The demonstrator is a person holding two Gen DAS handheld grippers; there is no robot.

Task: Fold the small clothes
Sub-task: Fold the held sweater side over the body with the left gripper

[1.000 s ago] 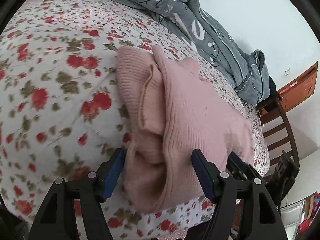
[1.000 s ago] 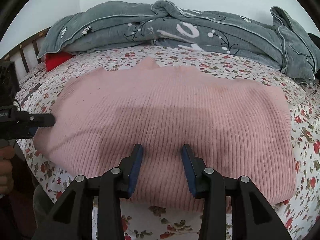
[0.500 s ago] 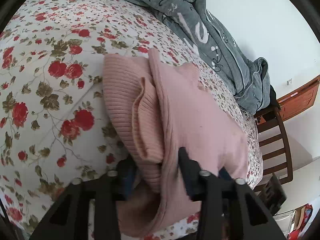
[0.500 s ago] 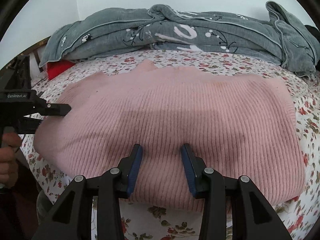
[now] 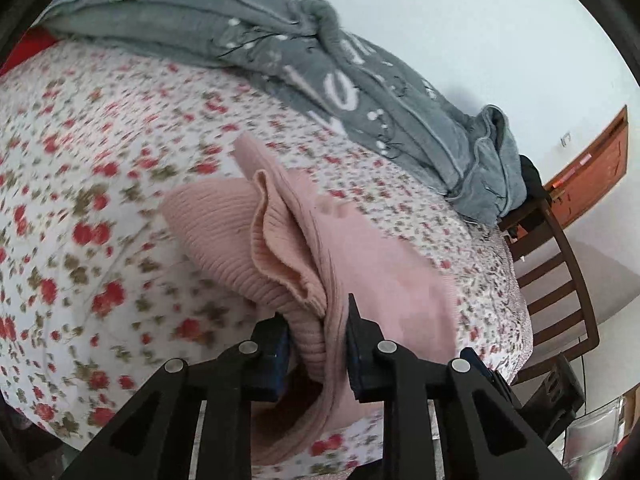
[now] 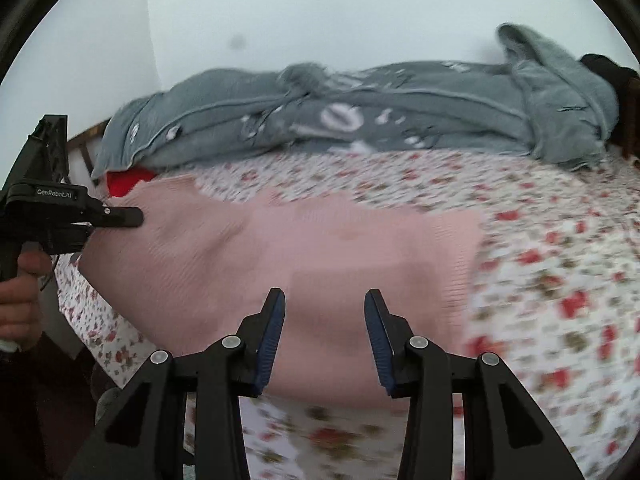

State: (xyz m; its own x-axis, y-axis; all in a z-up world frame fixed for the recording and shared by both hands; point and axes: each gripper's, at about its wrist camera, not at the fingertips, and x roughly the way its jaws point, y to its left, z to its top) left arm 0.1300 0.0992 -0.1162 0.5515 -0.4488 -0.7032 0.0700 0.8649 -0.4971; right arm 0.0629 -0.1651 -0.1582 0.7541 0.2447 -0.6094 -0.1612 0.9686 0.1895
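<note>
A pink ribbed sweater (image 6: 304, 248) lies folded across the flowered bed sheet (image 6: 560, 264). In the left wrist view my left gripper (image 5: 318, 334) has its jaws closing on the sweater's (image 5: 384, 280) near left end; the bunched knit fills the gap between the blue pads and lifts off the sheet. In the right wrist view the same gripper (image 6: 132, 217) shows from the side at the sweater's left edge, held by a hand (image 6: 18, 300). My right gripper (image 6: 325, 316) hovers over the sweater's near edge, jaws apart, nothing between them.
A rumpled grey blanket (image 6: 360, 120) runs along the far side of the bed against a white wall. Something red (image 6: 128, 182) pokes out under it at the left. A dark wooden chair (image 5: 560, 280) stands past the bed's end, near an orange-brown door (image 5: 592, 176).
The left gripper's jaws closed from wide apart onto the sweater's end and rose, lifting the fabric. The right gripper, still apart, drew back and up; the sweater looks smaller and further left.
</note>
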